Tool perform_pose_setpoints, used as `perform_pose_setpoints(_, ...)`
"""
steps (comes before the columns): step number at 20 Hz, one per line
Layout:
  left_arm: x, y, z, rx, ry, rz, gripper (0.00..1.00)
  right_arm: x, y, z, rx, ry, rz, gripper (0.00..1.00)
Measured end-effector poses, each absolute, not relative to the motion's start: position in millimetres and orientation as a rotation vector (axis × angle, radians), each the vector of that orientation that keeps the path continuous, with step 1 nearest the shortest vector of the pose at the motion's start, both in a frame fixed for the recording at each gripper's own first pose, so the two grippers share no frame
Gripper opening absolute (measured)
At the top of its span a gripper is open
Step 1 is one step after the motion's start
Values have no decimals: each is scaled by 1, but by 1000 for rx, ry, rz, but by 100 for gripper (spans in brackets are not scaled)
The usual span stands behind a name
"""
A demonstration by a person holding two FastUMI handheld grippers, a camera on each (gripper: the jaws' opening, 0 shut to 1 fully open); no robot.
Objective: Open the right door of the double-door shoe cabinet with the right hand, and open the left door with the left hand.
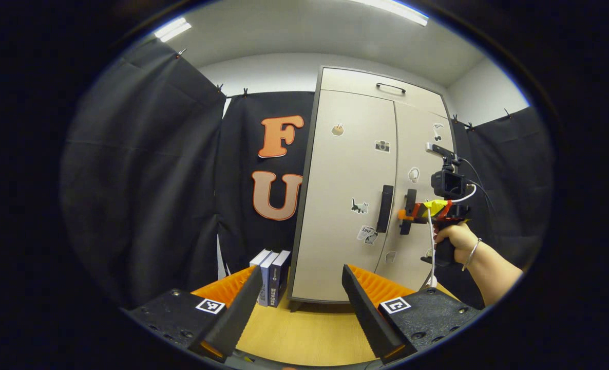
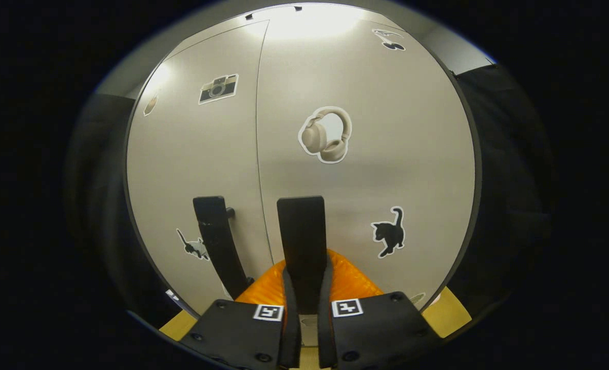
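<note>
- In the left gripper view, the left gripper [image 1: 294,308] is seen nearest, low over the wooden worktop [image 1: 304,334]; its two fingers are spread wide apart, and nothing is held between them.
- Past those fingers, a few books [image 1: 271,275] are stood upright on the worktop, just beside the cabinet's left bottom corner.
- The shoe cabinet [image 1: 350,154] is set upright toward the worktop's far edge; both doors appear shut, and a narrow handle is fixed near its top edge.
- The left door [image 1: 345,195] carries a dark vertical left handle [image 1: 384,208] near its inner edge, with small stickers scattered around it.
- The right door [image 1: 420,149] carries the right handle [image 1: 408,210] just beside the centre seam.
- At that handle the right gripper [image 1: 406,215] is held level by a hand [image 1: 456,239], a bracelet being worn at the wrist; a cable hangs from the gripper.
- In the right gripper view, the right gripper [image 2: 304,298] is shown with its fingers closed on either side of the right handle [image 2: 302,241], both seeming to press against it.
- Beyond, the right door [image 2: 386,128] is seen close up, with a headphones sticker [image 2: 326,134] above the handle and a black cat sticker [image 2: 389,232] toward its right edge.
- The left handle [image 2: 217,241] is seen on the left door [image 2: 196,154], below a camera sticker [image 2: 218,88].
</note>
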State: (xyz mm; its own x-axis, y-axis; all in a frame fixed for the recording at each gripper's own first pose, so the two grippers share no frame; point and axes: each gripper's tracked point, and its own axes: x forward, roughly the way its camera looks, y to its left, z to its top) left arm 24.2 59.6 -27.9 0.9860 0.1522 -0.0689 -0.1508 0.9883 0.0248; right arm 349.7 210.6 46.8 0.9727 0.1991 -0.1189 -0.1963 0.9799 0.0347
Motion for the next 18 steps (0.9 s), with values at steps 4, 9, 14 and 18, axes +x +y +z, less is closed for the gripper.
perform_pose_setpoints(4,10,54,-27,37,73,150,95,337,205,47,-2,121,206,20)
perform_pose_setpoints(9,-1,47,-25,13,79,142,95,323,194,49,-26,119,205,20)
perform_pose_setpoints(14,-7,44,-18,17,68,145,95,309,180,50,-40,116,197,21)
perform_pose_setpoints(18,-18,35,-15,26,65,131,95,302,172,50,-40,115,195,20)
